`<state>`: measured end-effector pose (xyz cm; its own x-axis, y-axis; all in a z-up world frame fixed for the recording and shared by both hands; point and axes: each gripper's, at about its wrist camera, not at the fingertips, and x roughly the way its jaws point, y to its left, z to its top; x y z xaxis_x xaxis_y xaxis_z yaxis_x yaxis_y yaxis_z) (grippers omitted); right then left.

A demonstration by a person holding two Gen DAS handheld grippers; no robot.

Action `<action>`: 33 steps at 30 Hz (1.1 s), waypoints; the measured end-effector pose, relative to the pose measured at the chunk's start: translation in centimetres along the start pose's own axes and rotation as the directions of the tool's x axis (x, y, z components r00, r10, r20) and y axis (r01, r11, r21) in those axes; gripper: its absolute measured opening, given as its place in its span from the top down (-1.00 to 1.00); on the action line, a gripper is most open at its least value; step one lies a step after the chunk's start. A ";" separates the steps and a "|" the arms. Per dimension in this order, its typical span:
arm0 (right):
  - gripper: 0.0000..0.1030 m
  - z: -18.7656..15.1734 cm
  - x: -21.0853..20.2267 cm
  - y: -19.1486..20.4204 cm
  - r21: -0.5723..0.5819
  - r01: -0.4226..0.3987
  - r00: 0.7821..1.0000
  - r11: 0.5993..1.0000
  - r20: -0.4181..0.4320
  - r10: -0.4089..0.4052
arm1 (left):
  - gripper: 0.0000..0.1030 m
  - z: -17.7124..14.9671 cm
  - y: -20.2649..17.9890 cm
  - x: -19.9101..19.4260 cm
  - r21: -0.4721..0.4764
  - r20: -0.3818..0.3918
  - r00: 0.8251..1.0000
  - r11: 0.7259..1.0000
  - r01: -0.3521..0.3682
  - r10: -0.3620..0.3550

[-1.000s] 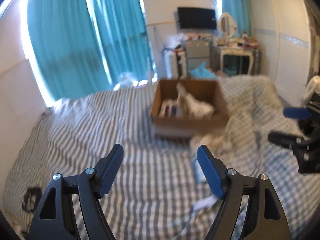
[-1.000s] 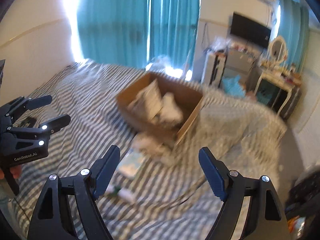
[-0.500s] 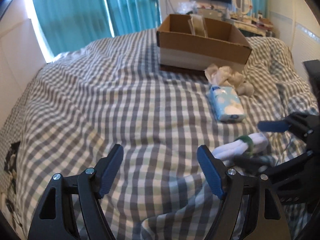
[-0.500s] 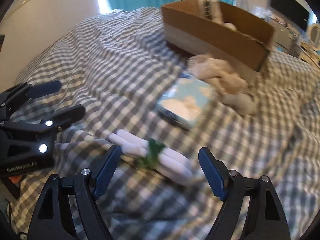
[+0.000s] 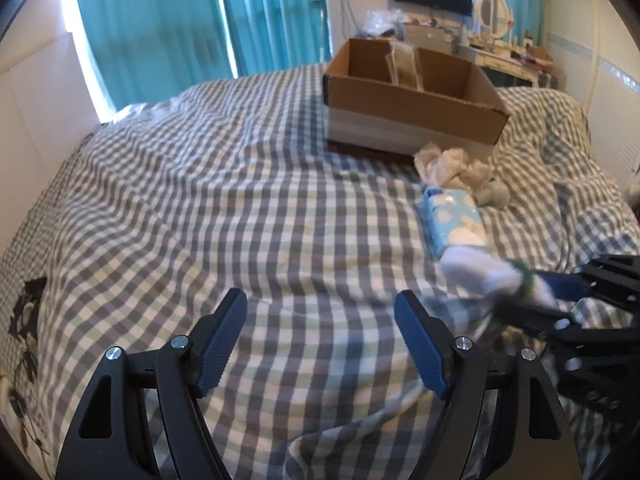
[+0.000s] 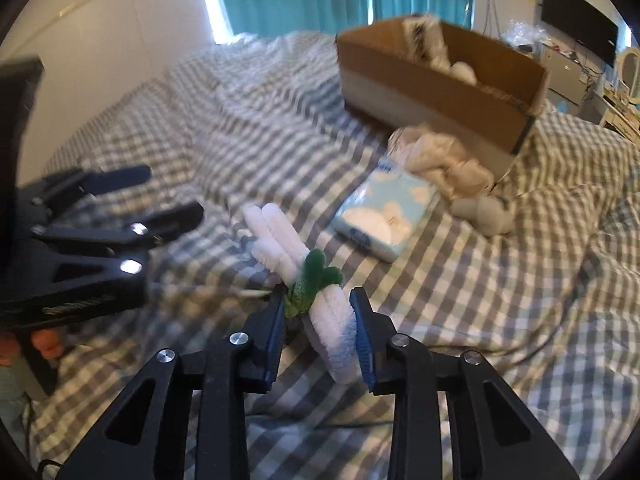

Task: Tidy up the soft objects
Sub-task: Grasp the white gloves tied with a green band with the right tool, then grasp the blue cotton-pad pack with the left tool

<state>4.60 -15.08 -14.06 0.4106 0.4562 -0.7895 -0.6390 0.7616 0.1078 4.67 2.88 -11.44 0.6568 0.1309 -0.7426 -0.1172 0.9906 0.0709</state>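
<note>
My right gripper is shut on a white fuzzy bundle tied with a green band, held just above the checked bedspread; it also shows in the left wrist view. My left gripper is open and empty over the bed, left of the bundle. A blue cloud-print tissue pack lies on the bed beyond it. A cream crumpled cloth and a grey soft toy lie beside a cardboard box that holds a few items.
The grey checked bedspread covers the whole bed, with folds at the right. Teal curtains hang behind it. A dresser with a mirror and a TV stand at the back right. A white wall panel runs along the left.
My right gripper has come down and shut on the white bundle, lifting it a little. Both views have settled nearer the bed after swinging down from the room.
</note>
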 end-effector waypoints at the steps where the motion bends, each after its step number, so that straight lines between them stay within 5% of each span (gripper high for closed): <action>1: 0.41 0.6 -0.3 -0.1 0.007 0.001 1.000 1.000 0.013 -0.001 | -0.50 0.3 -0.2 -0.1 0.003 0.004 1.000 1.000 0.002 -0.002; 8: 0.41 2.2 -5.0 -4.5 0.096 0.096 0.991 0.991 0.089 -0.104 | -0.50 2.9 -3.1 0.5 0.009 0.014 0.999 0.999 0.046 -0.046; 16: 0.41 4.5 -5.0 -10.6 0.162 0.225 0.969 0.961 0.066 -0.238 | -0.50 5.4 -8.4 3.9 0.023 -0.014 0.992 0.992 0.128 -0.127; 24: 0.41 4.3 -1.5 -12.5 0.225 0.187 0.982 0.956 -0.005 -0.190 | -0.41 5.0 -11.0 9.3 0.015 -0.102 0.987 0.992 0.127 -0.125; 27: 0.41 4.1 -1.2 -12.3 0.221 0.185 0.982 0.958 -0.009 -0.188 | 0.02 4.5 -11.0 10.1 0.019 -0.107 0.989 0.994 0.106 -0.104; 33: 0.41 3.5 -1.5 -12.0 0.218 0.198 0.979 0.956 0.003 -0.204 | 0.10 3.9 -11.2 8.3 0.040 -0.079 0.990 0.992 0.118 -0.115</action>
<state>13.95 -23.34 -12.05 0.5345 0.2929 -0.7928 -0.3875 0.9186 0.0781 14.29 -6.94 -15.81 0.6052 0.0125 -0.7960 -0.0087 0.9999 0.0091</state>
